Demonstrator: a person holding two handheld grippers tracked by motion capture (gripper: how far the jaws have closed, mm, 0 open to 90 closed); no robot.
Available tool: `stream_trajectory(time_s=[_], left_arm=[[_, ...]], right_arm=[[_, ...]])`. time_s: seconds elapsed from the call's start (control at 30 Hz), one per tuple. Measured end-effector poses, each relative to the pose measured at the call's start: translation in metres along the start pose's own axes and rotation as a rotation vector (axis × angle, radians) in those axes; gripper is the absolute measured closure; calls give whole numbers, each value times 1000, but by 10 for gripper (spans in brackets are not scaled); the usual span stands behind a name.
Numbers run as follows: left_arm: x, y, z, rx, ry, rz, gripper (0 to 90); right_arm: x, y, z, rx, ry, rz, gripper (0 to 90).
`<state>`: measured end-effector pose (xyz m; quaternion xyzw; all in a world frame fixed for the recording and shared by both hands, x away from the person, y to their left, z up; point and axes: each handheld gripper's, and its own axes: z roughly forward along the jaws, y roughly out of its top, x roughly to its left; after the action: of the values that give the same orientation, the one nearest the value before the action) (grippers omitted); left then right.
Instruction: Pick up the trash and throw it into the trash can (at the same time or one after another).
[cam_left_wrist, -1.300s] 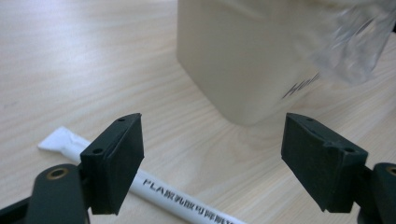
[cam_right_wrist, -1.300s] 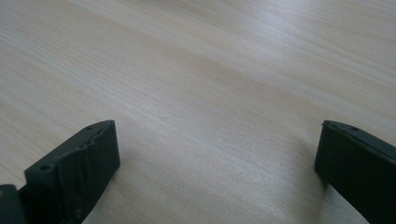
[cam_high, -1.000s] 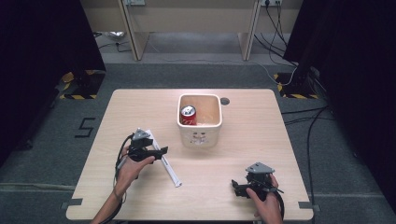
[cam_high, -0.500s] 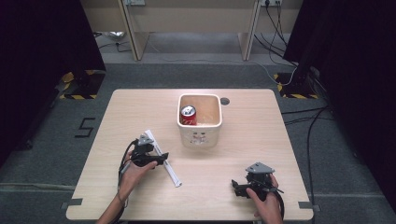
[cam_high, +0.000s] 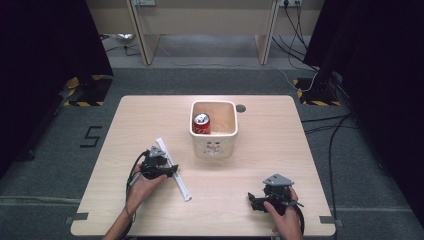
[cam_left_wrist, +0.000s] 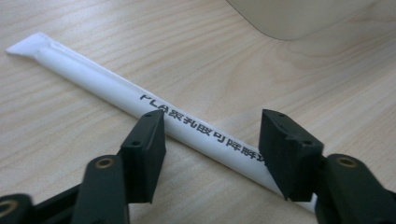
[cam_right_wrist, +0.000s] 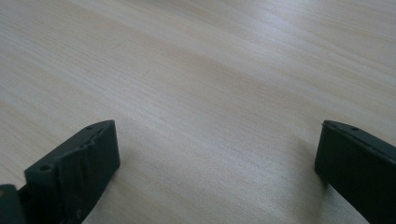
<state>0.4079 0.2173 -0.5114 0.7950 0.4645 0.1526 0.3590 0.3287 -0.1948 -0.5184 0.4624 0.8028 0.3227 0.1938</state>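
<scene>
Straw (cam_left_wrist: 187, 130) end hidden behind jaw; bin (cam_left_wrist: 299, 16) cropped by edge

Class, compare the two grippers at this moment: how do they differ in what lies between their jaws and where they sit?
The left gripper straddles the wrapped straw; the right gripper has bare table between its jaws. The left sits near the bin; the right sits at the table's near edge. Both are open.
</scene>
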Motion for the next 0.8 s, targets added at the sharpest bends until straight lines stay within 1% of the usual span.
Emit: stream_trajectory(time_s=[0.1, 0.2, 0.27, 0.33, 0.4, 0.47, 0.53, 0.6, 0.63, 0.73, 0.8], left_arm=[[1, 0, -2, 9, -16, 14, 550], [3, 0, -5, 24, -21, 27, 605], [5, 0, -7, 34, -16, 42, 639], [7, 0, -9, 42, -10, 47, 661], [9, -1, -9, 56, -10, 46, 662], [10, -1, -9, 61, -6, 37, 644], [9, 0, -8, 59, 11, 36, 600], [8, 0, -8, 61, 26, 47, 596], [8, 0, -7, 60, 28, 50, 602], [9, -1, -7, 46, 25, 50, 667], [8, -1, -8, 46, 24, 62, 705]], right_arm=[[0, 0, 0, 0, 0, 0, 3], [0, 0, 0, 0, 0, 0, 3], [0, 0, 0, 1, 1, 1, 3], [0, 0, 0, 0, 0, 0, 3], [0, 0, 0, 0, 0, 0, 3], [0, 0, 0, 0, 0, 0, 3], [0, 0, 0, 0, 0, 0, 3], [0, 0, 0, 0, 0, 0, 3], [0, 0, 0, 0, 0, 0, 3], [0, 0, 0, 1, 1, 1, 3], [0, 0, 0, 0, 0, 0, 3]])
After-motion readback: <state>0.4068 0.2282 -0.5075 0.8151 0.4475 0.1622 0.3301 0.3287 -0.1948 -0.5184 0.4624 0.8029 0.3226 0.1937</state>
